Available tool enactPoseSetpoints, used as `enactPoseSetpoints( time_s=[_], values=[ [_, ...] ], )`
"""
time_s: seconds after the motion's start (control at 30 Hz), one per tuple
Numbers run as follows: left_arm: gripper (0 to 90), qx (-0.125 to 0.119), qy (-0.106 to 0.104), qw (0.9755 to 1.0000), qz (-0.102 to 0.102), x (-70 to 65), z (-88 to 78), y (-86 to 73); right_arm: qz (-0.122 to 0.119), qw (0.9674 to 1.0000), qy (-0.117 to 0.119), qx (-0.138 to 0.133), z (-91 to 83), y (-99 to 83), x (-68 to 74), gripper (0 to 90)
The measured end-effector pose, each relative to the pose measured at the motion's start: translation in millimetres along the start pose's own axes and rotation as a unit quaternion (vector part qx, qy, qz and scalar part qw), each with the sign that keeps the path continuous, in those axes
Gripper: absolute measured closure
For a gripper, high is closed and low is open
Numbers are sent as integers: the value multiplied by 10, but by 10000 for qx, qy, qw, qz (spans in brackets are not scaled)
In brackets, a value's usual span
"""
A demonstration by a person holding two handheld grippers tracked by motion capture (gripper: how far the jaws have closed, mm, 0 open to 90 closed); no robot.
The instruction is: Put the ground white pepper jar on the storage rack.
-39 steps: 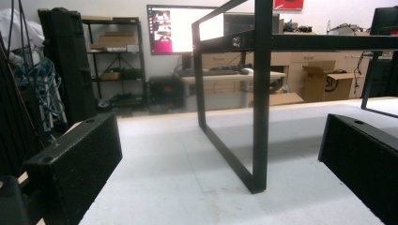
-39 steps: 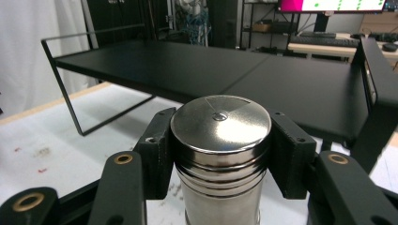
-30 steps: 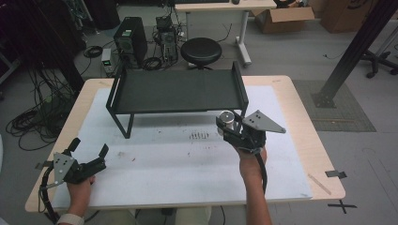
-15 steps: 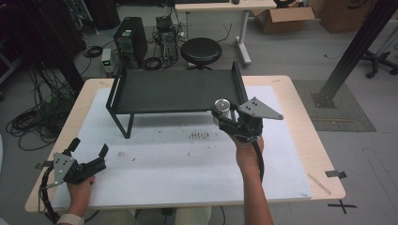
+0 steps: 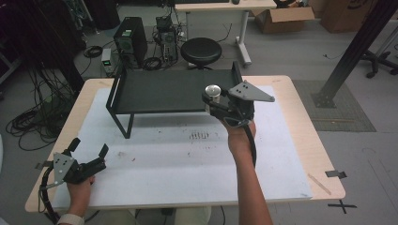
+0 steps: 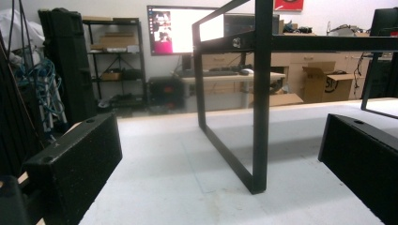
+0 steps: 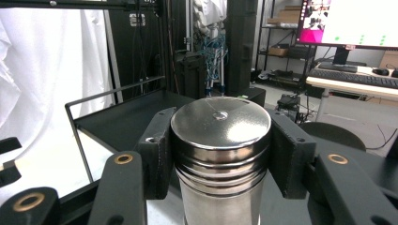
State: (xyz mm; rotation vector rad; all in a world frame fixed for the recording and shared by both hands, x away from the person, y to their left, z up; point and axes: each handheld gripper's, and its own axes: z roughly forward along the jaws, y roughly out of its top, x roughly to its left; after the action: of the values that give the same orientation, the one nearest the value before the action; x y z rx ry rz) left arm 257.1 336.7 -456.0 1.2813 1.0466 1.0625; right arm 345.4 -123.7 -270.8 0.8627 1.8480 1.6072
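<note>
Cluttered workshop space is surrounding a light wooden table [image 5: 300, 136] that is carrying a white mat [image 5: 187, 159] across most of its top. On the far half of the mat, a low black metal shelf [image 5: 169, 91] is standing on thin frame legs. Beyond the table, a round black stool [image 5: 201, 51] and a computer tower [image 5: 130, 40] are sitting on the grey floor among loose cables.

The person's right hand [image 5: 240, 138] is reaching forward and holding the right gripper [image 5: 212, 101] at the right end of the shelf, raised above the mat. Its two jaws are clamping a shiny metal cylinder [image 7: 219, 145], which is standing upright between them. One jaw is pressing each side just below the cylinder's flat, ridged cap, and the cap is rising slightly above the jaw tops. In the high view, the cylinder is appearing beside the shelf's right edge; whether it is touching the shelf cannot be told.

The left gripper [image 5: 87, 152] is resting low near the table's front left corner, held by the left hand [image 5: 80, 185]. Its jaws are standing wide apart with nothing between them, pointing toward a shelf leg [image 6: 261, 117].
</note>
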Motion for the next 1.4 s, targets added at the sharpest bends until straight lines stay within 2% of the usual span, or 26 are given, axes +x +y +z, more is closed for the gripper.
enactPoseSetpoints(
  time_s=[0.73,1.07,1.4],
  values=[
    [2,-4,-1,10000,-2,-2,-2,0,-125,9998,130,-22,446,288,26,485],
    [2,-16,-3,10000,5,-2,-3,0,-99,9999,95,65,703,326,-8,485],
    [2,-16,-9,10000,8,-2,-5,0,-32,9997,21,231,990,285,-49,485]
  ],
)
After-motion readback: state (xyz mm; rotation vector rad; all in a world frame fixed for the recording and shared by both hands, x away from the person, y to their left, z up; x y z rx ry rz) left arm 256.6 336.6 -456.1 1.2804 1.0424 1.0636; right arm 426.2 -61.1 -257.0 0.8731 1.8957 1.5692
